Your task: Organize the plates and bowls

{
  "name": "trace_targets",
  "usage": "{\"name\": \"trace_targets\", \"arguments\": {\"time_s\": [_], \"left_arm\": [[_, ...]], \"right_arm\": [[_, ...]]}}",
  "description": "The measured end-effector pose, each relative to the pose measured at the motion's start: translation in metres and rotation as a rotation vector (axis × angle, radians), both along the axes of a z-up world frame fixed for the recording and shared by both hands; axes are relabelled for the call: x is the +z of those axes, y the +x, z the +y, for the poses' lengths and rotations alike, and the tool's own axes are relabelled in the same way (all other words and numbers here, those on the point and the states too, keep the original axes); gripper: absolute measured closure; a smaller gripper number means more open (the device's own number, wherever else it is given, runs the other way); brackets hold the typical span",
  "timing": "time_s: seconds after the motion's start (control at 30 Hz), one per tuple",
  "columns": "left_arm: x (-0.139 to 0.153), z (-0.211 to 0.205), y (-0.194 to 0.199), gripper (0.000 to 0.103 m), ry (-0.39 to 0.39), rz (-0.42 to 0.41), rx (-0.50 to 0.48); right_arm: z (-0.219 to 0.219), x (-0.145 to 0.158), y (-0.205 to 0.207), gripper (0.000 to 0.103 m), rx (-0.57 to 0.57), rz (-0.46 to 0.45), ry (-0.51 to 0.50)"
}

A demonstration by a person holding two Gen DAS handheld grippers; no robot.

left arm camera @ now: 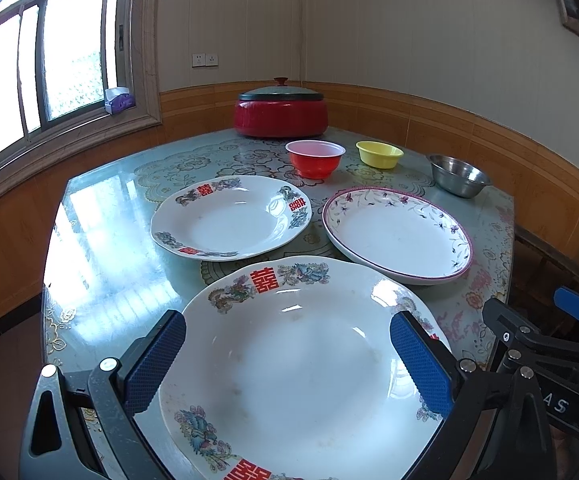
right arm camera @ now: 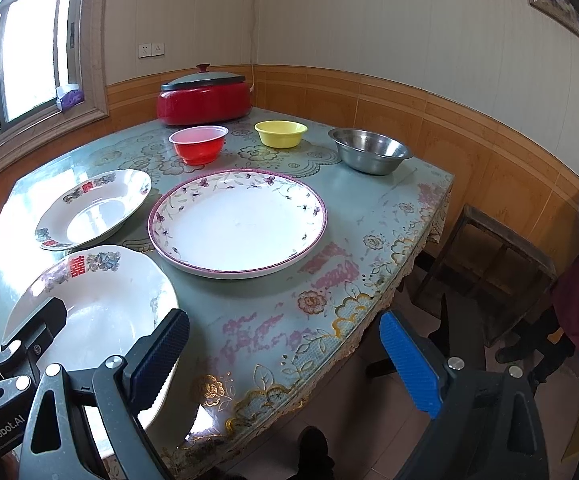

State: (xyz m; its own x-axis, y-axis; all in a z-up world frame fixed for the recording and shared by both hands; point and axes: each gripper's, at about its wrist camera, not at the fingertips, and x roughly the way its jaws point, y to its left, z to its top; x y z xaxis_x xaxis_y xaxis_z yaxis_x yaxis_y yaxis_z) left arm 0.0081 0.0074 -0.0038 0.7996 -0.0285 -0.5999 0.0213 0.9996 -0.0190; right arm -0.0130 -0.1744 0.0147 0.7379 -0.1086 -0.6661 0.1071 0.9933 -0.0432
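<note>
Three plates lie on the table. A large white plate with red characters (left arm camera: 301, 364) (right arm camera: 101, 304) is nearest, under my open left gripper (left arm camera: 289, 360), whose blue pads straddle it. A smaller matching plate (left arm camera: 231, 218) (right arm camera: 93, 206) lies behind it. A purple-rimmed floral plate (left arm camera: 397, 236) (right arm camera: 237, 222) lies to the right. A red bowl (left arm camera: 315, 158) (right arm camera: 198, 144), a yellow bowl (left arm camera: 379, 154) (right arm camera: 281, 133) and a steel bowl (left arm camera: 459, 176) (right arm camera: 369, 150) stand in a row at the back. My right gripper (right arm camera: 285, 364) is open and empty over the table's front edge.
A red lidded pot (left arm camera: 280, 114) (right arm camera: 204, 100) stands at the table's far edge by the wall. The table (left arm camera: 101, 264) (right arm camera: 369, 216) has a floral cloth. A wooden stool (right arm camera: 493, 256) stands on the floor at the right. A window is at the left.
</note>
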Motion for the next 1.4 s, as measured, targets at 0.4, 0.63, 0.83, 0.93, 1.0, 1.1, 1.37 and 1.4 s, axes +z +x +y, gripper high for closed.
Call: {"name": "trace_targets", "arguments": {"time_s": [0.4, 0.63, 0.83, 0.93, 1.0, 1.1, 1.37, 1.4], "left_arm": [[0.000, 0.002, 0.001, 0.000, -0.010, 0.001, 0.001], [0.000, 0.005, 0.001, 0.000, -0.019, 0.008, 0.009], [-0.002, 0.006, 0.002, 0.000, -0.019, 0.016, 0.015], [0.000, 0.012, 0.003, 0.000, -0.081, 0.015, -0.028], [0.002, 0.017, 0.005, 0.000, -0.160, 0.022, -0.070], [0.005, 0.019, 0.009, 0.000, -0.210, 0.034, -0.076], [0.018, -0.010, 0.034, 0.000, -0.239, 0.066, -0.066], [0.020, -0.019, 0.037, 0.000, -0.237, 0.060, -0.068]], "right_arm": [[0.001, 0.000, 0.001, 0.005, 0.003, 0.004, 0.000], [0.002, -0.001, 0.002, 0.005, 0.013, 0.009, 0.003], [0.001, -0.004, 0.008, 0.005, 0.034, 0.021, 0.019], [-0.005, -0.004, 0.016, 0.005, 0.071, 0.021, 0.079], [-0.012, -0.005, 0.023, 0.005, 0.097, 0.018, 0.138], [-0.026, -0.006, 0.039, 0.005, 0.147, 0.031, 0.222], [-0.084, -0.012, 0.082, 0.005, 0.175, 0.078, 0.315], [-0.092, -0.012, 0.088, 0.005, 0.179, 0.084, 0.328]]}}
